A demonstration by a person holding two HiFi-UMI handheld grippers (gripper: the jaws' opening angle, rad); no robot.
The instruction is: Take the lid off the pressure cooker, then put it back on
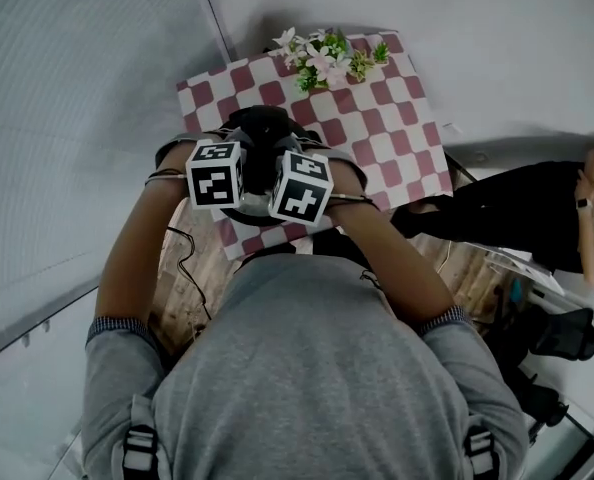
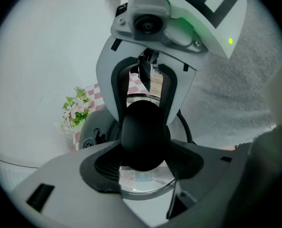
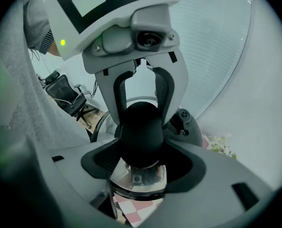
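Note:
The black pressure cooker [image 1: 262, 123] stands on a red-and-white checked cloth [image 1: 397, 118]; its dark body also shows in the left gripper view [image 2: 96, 127] and the right gripper view [image 3: 191, 125]. The steel lid [image 2: 145, 184] [image 3: 138, 182] hangs on the near side of the cooker, with checked cloth showing under its rim. Its black knob [image 2: 141, 134] [image 3: 140, 137] sits between both pairs of jaws, which face each other. My left gripper [image 1: 232, 190] [image 2: 142, 160] and my right gripper [image 1: 282, 200] [image 3: 140, 163] are each shut on that knob from opposite sides.
A bunch of pink and white flowers [image 1: 322, 58] [image 2: 74, 110] lies at the cloth's far edge. A person in black [image 1: 537, 218] stands at the right, near an office chair [image 1: 567, 333]. Cables trail over the wooden floor [image 1: 182, 268] at my left.

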